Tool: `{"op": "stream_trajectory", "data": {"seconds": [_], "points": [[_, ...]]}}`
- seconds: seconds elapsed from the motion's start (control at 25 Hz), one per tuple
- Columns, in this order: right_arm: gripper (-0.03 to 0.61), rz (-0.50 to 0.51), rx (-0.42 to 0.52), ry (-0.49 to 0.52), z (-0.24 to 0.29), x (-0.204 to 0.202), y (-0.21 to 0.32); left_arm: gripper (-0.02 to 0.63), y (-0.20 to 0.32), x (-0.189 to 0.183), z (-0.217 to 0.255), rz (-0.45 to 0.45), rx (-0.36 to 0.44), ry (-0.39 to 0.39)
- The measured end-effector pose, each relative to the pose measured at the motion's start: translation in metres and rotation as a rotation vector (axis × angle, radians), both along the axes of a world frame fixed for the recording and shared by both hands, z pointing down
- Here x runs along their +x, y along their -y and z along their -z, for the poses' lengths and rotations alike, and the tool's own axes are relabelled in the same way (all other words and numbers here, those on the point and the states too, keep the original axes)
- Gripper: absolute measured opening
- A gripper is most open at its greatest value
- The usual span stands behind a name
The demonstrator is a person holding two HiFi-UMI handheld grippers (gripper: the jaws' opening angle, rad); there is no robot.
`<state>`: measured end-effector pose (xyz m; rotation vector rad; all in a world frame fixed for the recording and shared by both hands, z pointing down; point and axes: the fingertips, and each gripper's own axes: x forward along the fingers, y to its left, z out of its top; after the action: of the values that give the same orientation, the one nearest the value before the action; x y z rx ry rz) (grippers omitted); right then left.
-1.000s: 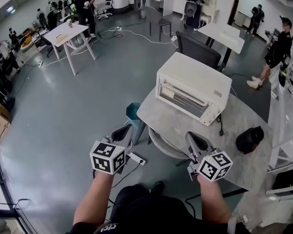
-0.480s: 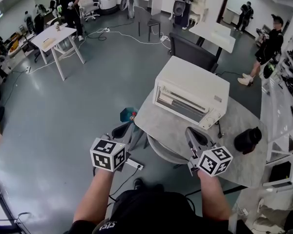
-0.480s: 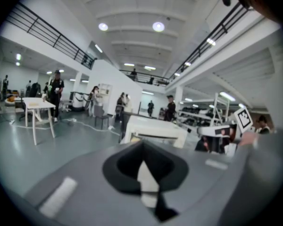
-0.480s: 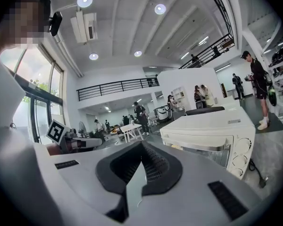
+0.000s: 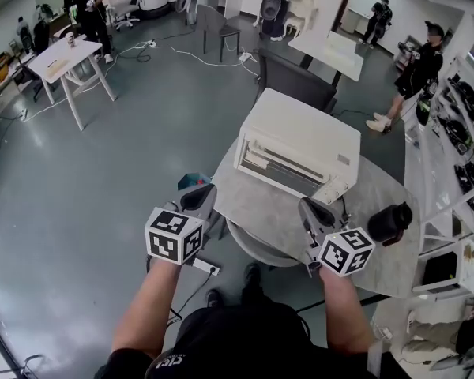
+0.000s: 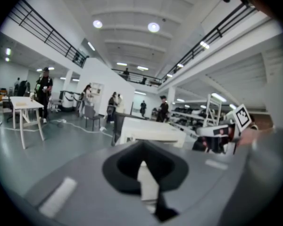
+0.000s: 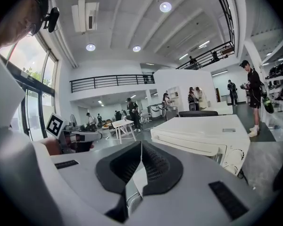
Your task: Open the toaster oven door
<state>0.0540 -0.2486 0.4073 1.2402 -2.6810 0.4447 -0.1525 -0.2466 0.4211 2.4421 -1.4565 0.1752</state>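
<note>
A white toaster oven (image 5: 299, 136) stands on the grey table (image 5: 262, 201) with its door (image 5: 278, 164) closed, front facing me. My left gripper (image 5: 203, 193) hovers shut and empty just off the table's left edge. My right gripper (image 5: 306, 205) is shut and empty over the table's near part, a short way in front of the oven's knob end. The left gripper view shows the oven (image 6: 151, 131) ahead beyond shut jaws (image 6: 141, 147). In the right gripper view the oven (image 7: 203, 135) lies ahead and to the right of shut jaws (image 7: 140, 146).
A black rounded object (image 5: 389, 223) sits on the table at the right, with a cable (image 5: 346, 208) beside the oven. A dark chair (image 5: 295, 77) stands behind the table and a round stool (image 5: 257, 249) under its near edge. Shelves (image 5: 458, 125) line the right side; people stand far off.
The oven and table have shifted left and nearer in the head view. Both grippers stay shut and have edged closer to the table and oven.
</note>
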Motion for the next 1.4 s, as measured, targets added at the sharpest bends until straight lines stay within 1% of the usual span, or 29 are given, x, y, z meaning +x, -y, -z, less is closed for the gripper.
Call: {"op": "stream_trajectory", "data": {"seconds": [0.16, 0.44, 0.64, 0.88, 1.12, 1.28, 1.4], "points": [[0.01, -0.02, -0.008, 0.002, -0.007, 0.01, 0.023, 0.009, 0.028, 0.007, -0.005, -0.009, -0.016, 0.014], [0.015, -0.083, -0.042, -0.026, -0.021, 0.05, 0.076, 0.012, 0.083, 0.031, -0.007, -0.008, -0.026, 0.032], [0.017, -0.096, -0.058, -0.04, -0.029, 0.06, 0.105, 0.029, 0.116, 0.045, -0.01, -0.009, -0.031, 0.046], [0.025, -0.127, -0.077, -0.077, -0.04, 0.082, 0.124, 0.083, 0.149, 0.057, -0.021, -0.004, -0.059, 0.07], [0.039, -0.189, -0.13, -0.092, -0.057, 0.11, 0.13, 0.126, 0.177, 0.065, -0.041, -0.001, -0.106, 0.06], [0.055, -0.216, -0.168, -0.096, -0.07, 0.117, 0.13, 0.172, 0.193, 0.069, -0.055, 0.002, -0.137, 0.071], [0.079, -0.226, -0.196, -0.092, -0.077, 0.119, 0.129, 0.198, 0.202, 0.072, -0.066, 0.001, -0.16, 0.091]]}}
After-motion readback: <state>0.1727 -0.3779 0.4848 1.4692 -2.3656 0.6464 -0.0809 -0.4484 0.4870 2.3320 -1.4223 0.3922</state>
